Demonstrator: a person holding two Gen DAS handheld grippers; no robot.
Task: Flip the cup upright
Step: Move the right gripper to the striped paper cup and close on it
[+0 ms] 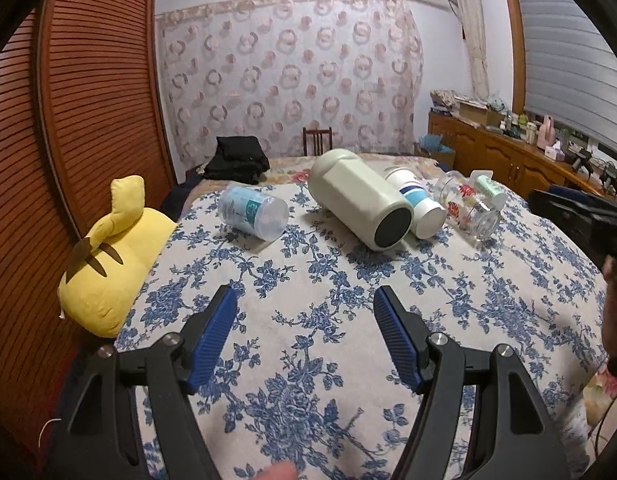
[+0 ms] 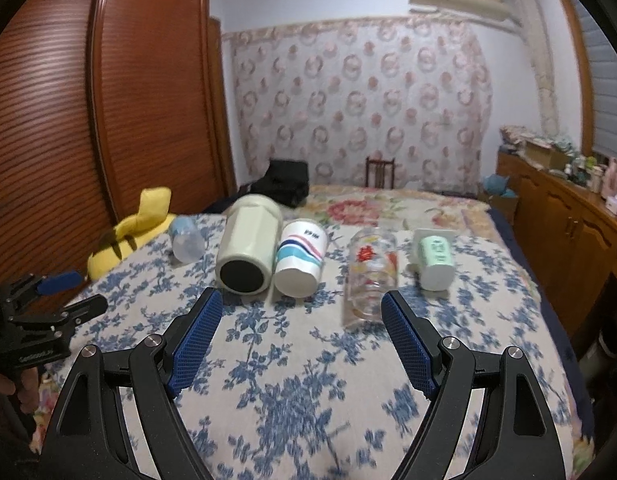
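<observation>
Several cups lie on their sides in a row on the bed's blue-flowered cloth point(image 1: 316, 320). From left: a clear blue-printed cup point(image 1: 253, 211) point(image 2: 186, 241), a large pale green tumbler point(image 1: 360, 200) point(image 2: 248, 244), a white paper cup with blue stripes point(image 1: 418, 204) point(image 2: 300, 258), a clear glass with red prints point(image 1: 468, 208) point(image 2: 370, 276), and a small mint-green cup point(image 1: 490, 190) point(image 2: 435, 258). My left gripper point(image 1: 306, 300) is open and empty, short of the tumbler. My right gripper point(image 2: 300, 306) is open and empty, just short of the paper cup and the glass.
A yellow plush toy point(image 1: 112, 256) lies at the bed's left edge beside a brown slatted wardrobe point(image 1: 88, 100). Black clothing point(image 1: 238, 160) lies at the far end. A wooden sideboard point(image 2: 568, 216) stands on the right. The left gripper also shows at the left of the right wrist view point(image 2: 48, 300).
</observation>
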